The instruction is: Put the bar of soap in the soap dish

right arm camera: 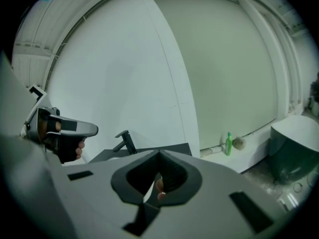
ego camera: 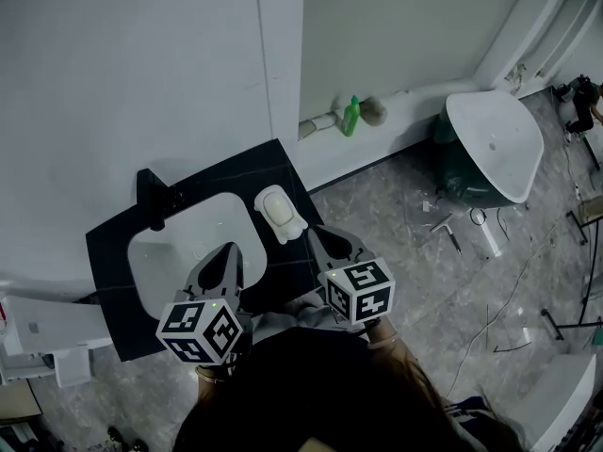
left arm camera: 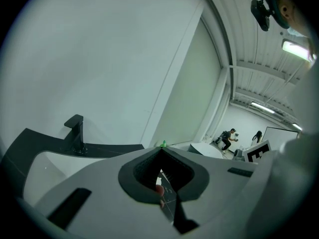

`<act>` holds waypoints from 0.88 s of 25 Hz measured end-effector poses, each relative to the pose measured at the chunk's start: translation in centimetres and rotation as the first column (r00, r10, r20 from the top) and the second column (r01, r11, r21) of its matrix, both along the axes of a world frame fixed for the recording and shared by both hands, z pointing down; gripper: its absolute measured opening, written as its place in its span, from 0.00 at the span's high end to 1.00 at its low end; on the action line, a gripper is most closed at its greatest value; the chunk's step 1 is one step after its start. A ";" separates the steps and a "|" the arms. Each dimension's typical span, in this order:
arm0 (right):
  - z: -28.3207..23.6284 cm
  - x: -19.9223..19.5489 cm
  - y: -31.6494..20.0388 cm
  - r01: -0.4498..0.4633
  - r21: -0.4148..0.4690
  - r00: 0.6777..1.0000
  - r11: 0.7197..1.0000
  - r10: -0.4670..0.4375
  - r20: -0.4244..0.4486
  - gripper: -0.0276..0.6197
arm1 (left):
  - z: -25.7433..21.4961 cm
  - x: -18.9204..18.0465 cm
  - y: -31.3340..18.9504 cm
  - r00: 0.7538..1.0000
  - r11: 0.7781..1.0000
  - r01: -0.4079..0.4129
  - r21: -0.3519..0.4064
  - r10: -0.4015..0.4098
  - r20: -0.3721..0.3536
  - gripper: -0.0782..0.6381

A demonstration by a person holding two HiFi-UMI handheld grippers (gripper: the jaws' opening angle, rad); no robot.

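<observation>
A pale bar of soap [ego camera: 276,203] lies in the white soap dish [ego camera: 291,226] on the black counter [ego camera: 283,163], just right of the white sink basin [ego camera: 165,252]. My left gripper [ego camera: 229,250] hangs over the basin's front right part, jaws shut and empty. My right gripper [ego camera: 316,234] sits at the counter's front right corner, just below and to the right of the dish, also shut with nothing held. In the left gripper view the jaws [left arm camera: 160,151] meet at their tips. The right gripper view shows its jaws [right arm camera: 159,153] closed the same way.
A black faucet [ego camera: 151,196] stands at the basin's back left. On the floor by the wall is a green bottle [ego camera: 350,116]. A white basin [ego camera: 495,144] rests on a dark green bin, amid cables and scraps. A white box [ego camera: 42,328] sits left of the counter.
</observation>
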State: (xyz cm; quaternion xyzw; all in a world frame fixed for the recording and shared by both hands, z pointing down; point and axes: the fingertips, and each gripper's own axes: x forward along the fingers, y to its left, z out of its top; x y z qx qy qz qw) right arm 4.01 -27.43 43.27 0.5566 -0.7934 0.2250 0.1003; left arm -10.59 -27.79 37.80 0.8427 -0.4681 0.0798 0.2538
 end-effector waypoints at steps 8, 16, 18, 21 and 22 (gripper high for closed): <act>0.9 -2.4 0.6 0.133 -0.013 0.986 0.991 -0.133 -0.098 0.93 | 0.6 -1.2 0.2 1.000 1.000 0.019 0.000 -0.019 -0.006 0.90; 1.9 -1.7 0.4 0.079 -0.021 0.977 0.997 -0.081 -0.197 0.93 | 1.2 -2.1 0.3 0.998 0.999 0.034 -0.014 -0.035 -0.053 0.90; 1.9 -1.4 0.2 0.058 -0.017 0.978 0.998 -0.061 -0.200 0.93 | 1.4 -2.5 0.4 0.997 0.999 0.047 -0.018 -0.048 -0.055 0.90; 1.5 -0.8 -0.3 0.023 0.006 0.984 1.000 -0.022 -0.174 0.93 | 1.6 -3.1 0.5 0.996 0.997 0.068 -0.022 -0.069 -0.062 0.90; 1.4 -0.6 -0.5 0.013 0.013 0.986 1.000 -0.011 -0.168 0.93 | 1.7 -3.4 0.5 0.995 0.997 0.076 -0.022 -0.077 -0.064 0.90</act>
